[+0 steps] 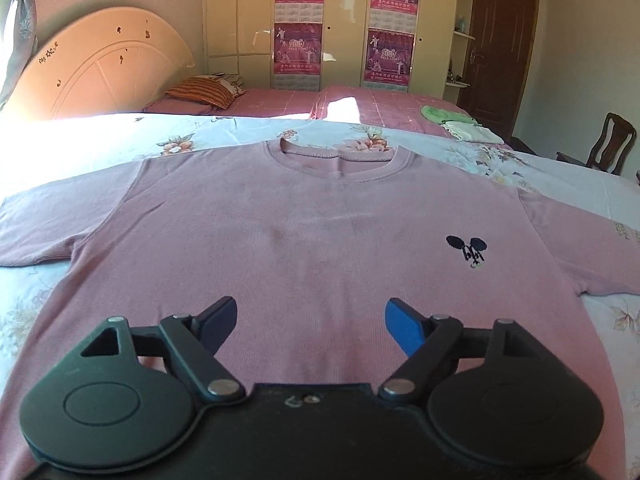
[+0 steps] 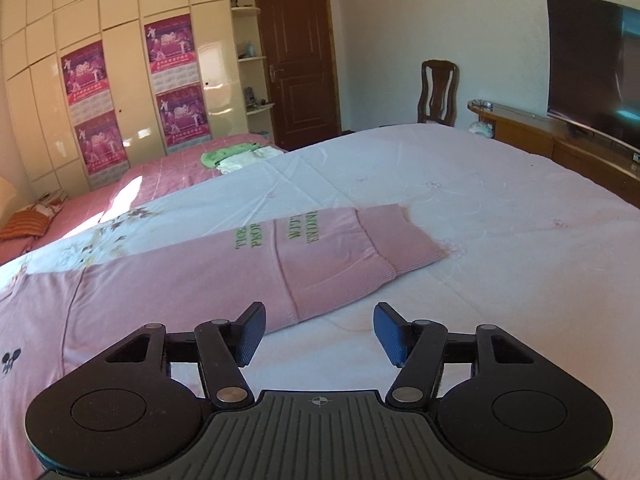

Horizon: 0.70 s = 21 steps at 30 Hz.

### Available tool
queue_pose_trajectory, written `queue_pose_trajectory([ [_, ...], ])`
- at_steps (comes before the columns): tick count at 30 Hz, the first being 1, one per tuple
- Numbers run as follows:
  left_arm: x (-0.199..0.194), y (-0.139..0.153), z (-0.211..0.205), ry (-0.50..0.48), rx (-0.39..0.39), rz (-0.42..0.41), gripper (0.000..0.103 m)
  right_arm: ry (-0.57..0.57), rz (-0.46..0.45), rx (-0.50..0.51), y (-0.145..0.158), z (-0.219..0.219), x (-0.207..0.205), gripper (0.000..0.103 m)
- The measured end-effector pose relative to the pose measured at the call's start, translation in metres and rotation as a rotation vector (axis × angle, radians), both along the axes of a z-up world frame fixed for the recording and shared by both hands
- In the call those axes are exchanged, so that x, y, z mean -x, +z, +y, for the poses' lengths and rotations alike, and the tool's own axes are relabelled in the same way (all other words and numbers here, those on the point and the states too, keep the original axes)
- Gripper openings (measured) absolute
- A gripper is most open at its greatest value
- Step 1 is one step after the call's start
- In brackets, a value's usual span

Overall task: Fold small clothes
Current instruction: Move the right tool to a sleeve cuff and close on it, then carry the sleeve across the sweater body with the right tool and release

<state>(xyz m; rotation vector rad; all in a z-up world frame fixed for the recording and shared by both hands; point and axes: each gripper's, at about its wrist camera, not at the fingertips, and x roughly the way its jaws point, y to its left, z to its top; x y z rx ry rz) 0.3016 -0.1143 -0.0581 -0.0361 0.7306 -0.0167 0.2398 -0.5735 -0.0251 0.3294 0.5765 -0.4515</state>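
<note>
plainly, a pink long-sleeved top [image 1: 304,232] lies spread flat, front up, on the floral quilt [image 1: 224,136] of the near bed, its round collar [image 1: 336,160] toward the far edge of the quilt and its hem toward the camera; a small black mouse-head emblem [image 1: 466,251] sits on the chest, on the right in the left wrist view; one sleeve [image 1: 44,232] runs out toward the left edge of that view.

the left gripper [image 1: 310,326] hangs over the lower middle of the top, jaws apart, nothing between them, not touching the cloth as far as can be told; one pad is black, the other blue [image 1: 404,330].

in the right wrist view the other sleeve [image 2: 312,256] stretches across the pale quilt [image 2: 480,208] toward its middle, green lettering [image 2: 280,236] on the upper side and a ribbed cuff [image 2: 404,240] at its end; the right gripper [image 2: 318,332] is released too, its jaws standing apart over the sleeve's near edge, the left finger [image 2: 250,332] above pink cloth, the right finger [image 2: 390,334] above bare quilt; nothing is gripped.

farther off, a second bed with a pink checked cover [image 1: 384,104] bears a green cloth [image 1: 440,114] and a folded white cloth [image 1: 474,134] near its right edge; a striped pillow [image 1: 204,92] lies at its head; purple calendars [image 1: 299,24] hang on the wardrobe [image 1: 248,12].
</note>
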Motion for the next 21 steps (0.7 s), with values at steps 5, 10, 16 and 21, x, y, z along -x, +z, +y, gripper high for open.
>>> queue_pose_trajectory([
  [5,-0.014,-0.010,-0.011,-0.014,0.020,0.040,0.077,-0.048,-0.019,-0.038,-0.010,-0.035,-0.014,0.057],
  [10,-0.023,-0.023,-0.017,-0.016,0.030,0.091,0.079,-0.130,-0.043,-0.170,-0.027,-0.073,-0.016,0.043],
  [16,-0.031,-0.030,-0.023,-0.020,0.009,0.107,0.086,-0.184,-0.153,-0.395,-0.038,-0.111,-0.002,0.043],
  [21,-0.042,-0.030,-0.022,-0.036,-0.020,0.126,0.087,-0.170,-0.152,-0.386,-0.036,-0.123,-0.008,0.006],
])
